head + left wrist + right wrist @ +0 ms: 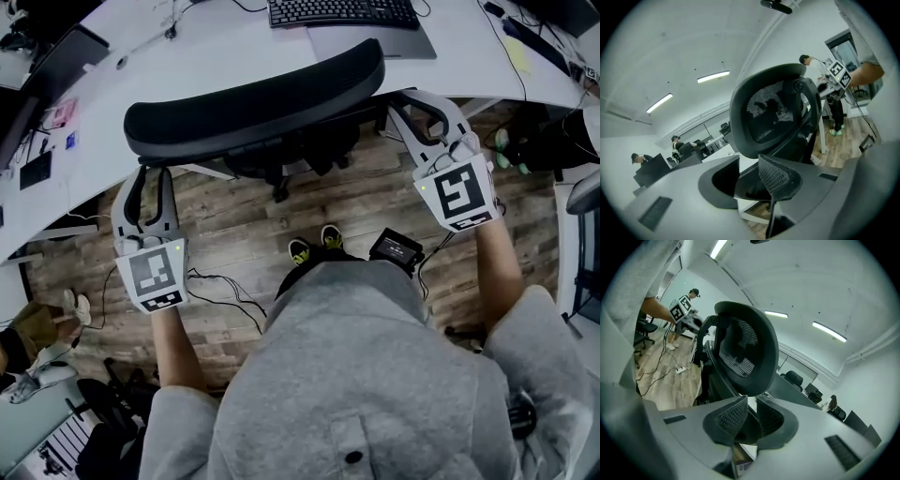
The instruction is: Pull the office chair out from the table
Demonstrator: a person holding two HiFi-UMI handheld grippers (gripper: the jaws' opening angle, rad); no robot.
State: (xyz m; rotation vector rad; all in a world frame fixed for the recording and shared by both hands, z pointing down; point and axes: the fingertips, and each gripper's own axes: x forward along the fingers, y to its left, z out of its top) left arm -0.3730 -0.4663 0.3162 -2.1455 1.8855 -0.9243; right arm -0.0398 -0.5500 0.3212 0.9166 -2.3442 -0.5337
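**A:** Where's the chair [253, 103]?

**B:** Pushed in close. Its curved back lies along the edge of the table [216, 42], and the keyboard [342, 13] is on the far side of the chair. From that I'd say it isn't out yet.

**A:** And the grippers?

**B:** There's one at each end of the chair's back. The left gripper [150, 178] sits just under the chair's left end. Its jaws are parted with nothing between them, and in its own view the back stands beyond the tips. The right gripper [414, 103] is at the chair's right end, clenched on nothing, with the pads almost together.

**A:** Why one at each end?

**B:** My guess is that an office chair swivels if it's tugged from one side. A hold at both ends should bring it straight back toward the person behind the chair.

**A:** A closed jaw can't grasp anything.

**B:** No, but it could hook or press against the chair's rim. I can't tell whether it touches. The parted left one looks ready to take the rim, and it would have to close on it before a pull does much.

**A:** Any risks?

**B:** There are cables [225, 286] on the floor behind the chair, beside the person's feet [314, 246]. The chair's base could catch them as it rolls back.
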